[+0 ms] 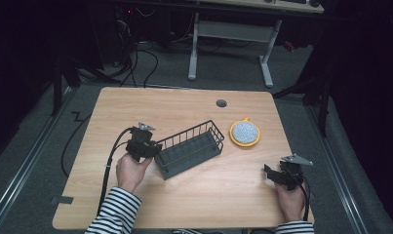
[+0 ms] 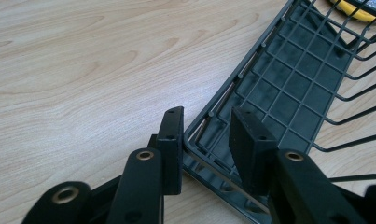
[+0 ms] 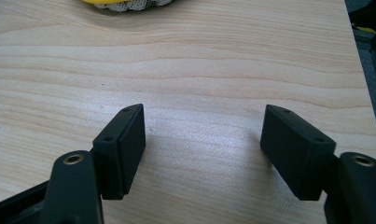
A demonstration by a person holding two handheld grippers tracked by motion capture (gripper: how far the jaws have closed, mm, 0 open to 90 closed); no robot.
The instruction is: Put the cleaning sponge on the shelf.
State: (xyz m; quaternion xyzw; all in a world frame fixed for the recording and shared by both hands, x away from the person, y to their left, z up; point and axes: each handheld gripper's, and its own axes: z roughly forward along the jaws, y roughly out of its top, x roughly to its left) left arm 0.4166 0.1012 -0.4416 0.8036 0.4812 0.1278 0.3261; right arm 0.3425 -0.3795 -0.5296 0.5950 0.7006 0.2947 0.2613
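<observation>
Dark wire basket (image 1: 190, 148), long and rectangular with a grid floor, lying slantwise mid-table on pale wood-grain table (image 1: 184, 105). Left gripper (image 1: 155, 147) at the basket's near-left corner; in the left gripper view, jaws straddling the corner rim wire, outer pad (image 2: 172, 140) pressed against it, clamped. Round yellow-rimmed scrubber (image 1: 245, 132) with speckled grey mesh top just right of the basket. Right gripper (image 3: 202, 149) well right of the basket, matte black jaws spread wide over bare wood.
</observation>
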